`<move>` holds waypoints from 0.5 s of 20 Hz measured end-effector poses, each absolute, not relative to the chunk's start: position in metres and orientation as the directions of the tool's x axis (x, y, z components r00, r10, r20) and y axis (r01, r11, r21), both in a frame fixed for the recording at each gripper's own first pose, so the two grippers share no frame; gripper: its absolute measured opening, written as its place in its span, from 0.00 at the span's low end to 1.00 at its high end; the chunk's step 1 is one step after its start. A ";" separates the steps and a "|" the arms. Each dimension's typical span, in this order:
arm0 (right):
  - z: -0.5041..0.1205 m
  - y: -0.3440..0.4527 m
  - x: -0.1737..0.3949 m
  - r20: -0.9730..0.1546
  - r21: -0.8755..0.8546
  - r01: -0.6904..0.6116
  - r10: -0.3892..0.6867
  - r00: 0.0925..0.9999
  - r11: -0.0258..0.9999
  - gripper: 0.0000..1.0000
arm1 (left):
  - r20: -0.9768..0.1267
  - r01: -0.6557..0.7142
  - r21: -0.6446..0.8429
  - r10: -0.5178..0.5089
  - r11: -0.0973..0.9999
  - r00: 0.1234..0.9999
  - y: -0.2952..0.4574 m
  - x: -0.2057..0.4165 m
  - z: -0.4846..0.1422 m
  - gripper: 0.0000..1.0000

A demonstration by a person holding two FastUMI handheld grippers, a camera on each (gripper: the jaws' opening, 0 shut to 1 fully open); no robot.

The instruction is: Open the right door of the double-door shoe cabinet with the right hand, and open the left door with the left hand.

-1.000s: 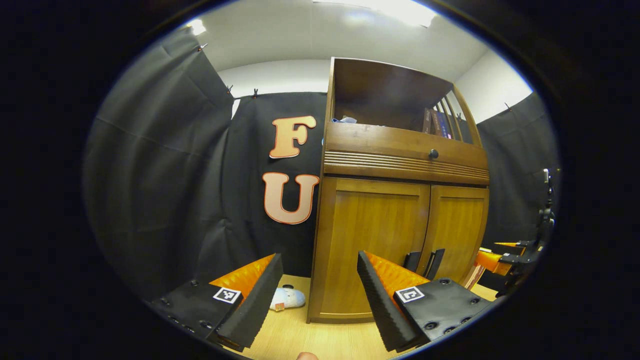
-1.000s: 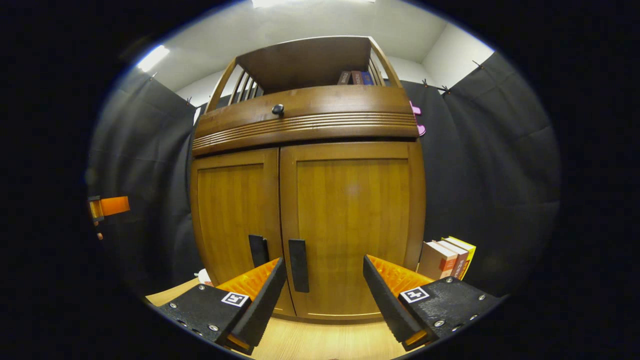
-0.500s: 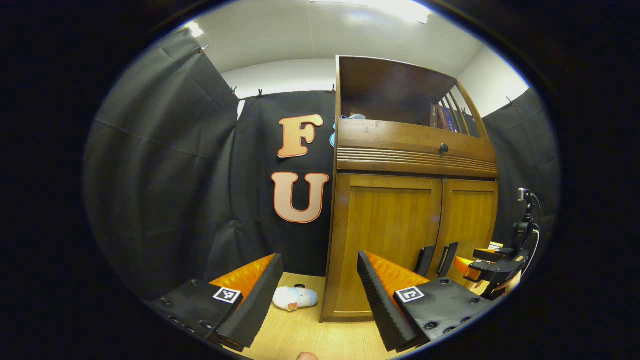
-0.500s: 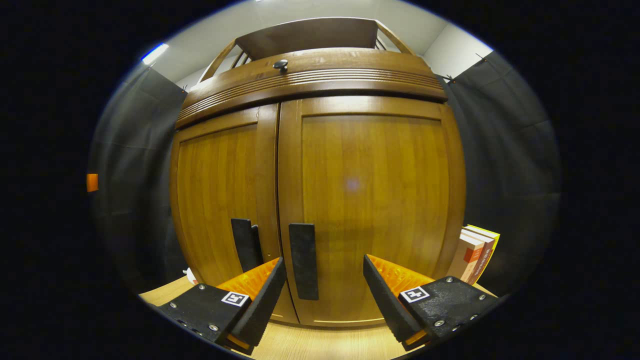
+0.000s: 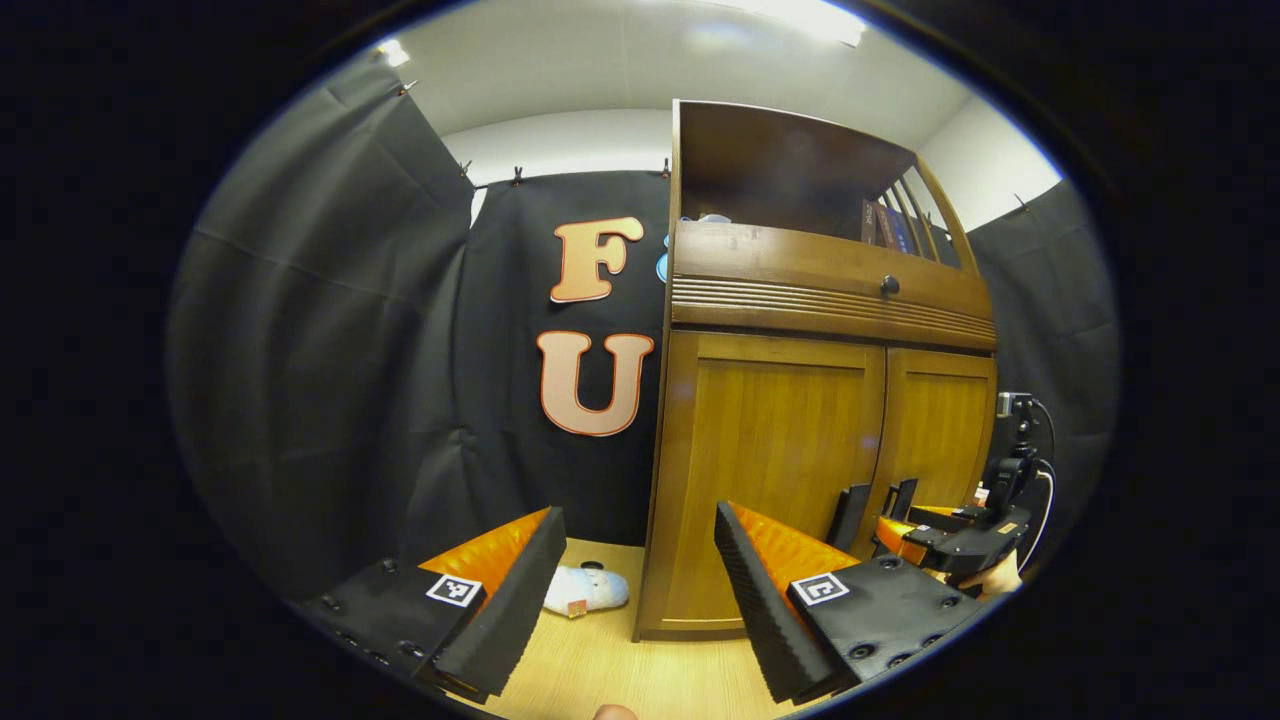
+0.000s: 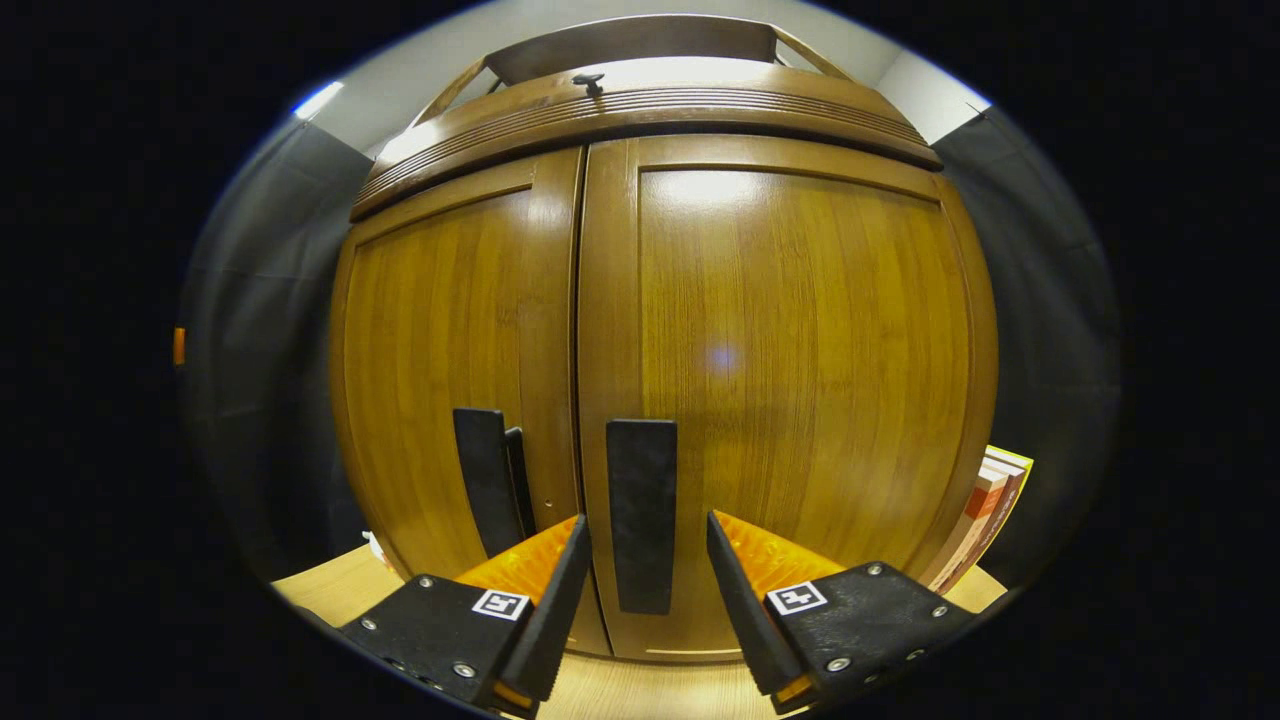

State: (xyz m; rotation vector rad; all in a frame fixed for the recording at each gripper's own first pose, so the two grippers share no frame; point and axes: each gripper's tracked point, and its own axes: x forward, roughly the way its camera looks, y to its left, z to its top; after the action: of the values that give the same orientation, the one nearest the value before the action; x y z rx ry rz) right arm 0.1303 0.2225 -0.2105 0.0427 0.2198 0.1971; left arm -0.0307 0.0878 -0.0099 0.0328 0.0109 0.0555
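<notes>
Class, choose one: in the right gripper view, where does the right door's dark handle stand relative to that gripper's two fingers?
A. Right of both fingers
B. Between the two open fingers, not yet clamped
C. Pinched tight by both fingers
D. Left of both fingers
B: the right door's handle stands in the gap of the open right gripper, with space showing on both sides.

A white soft toy (image 5: 585,590) lies on the wooden floor (image 5: 600,670). Books (image 6: 985,510) stand leaning at the right. More books (image 5: 885,225) stand on an upper shelf.
</notes>
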 end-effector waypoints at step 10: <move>-0.220 0.226 0.138 -0.253 0.096 -0.187 0.205 0.945 0.978 0.33 | -0.018 -0.065 0.048 0.066 0.997 0.998 0.087 -0.036 -0.010 0.96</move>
State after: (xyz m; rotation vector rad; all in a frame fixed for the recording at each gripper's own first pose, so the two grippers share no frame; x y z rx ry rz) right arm 0.1383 0.2265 -0.2203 0.0707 0.2650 0.1999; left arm -0.0359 0.0869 -0.0099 0.0471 0.0192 0.0660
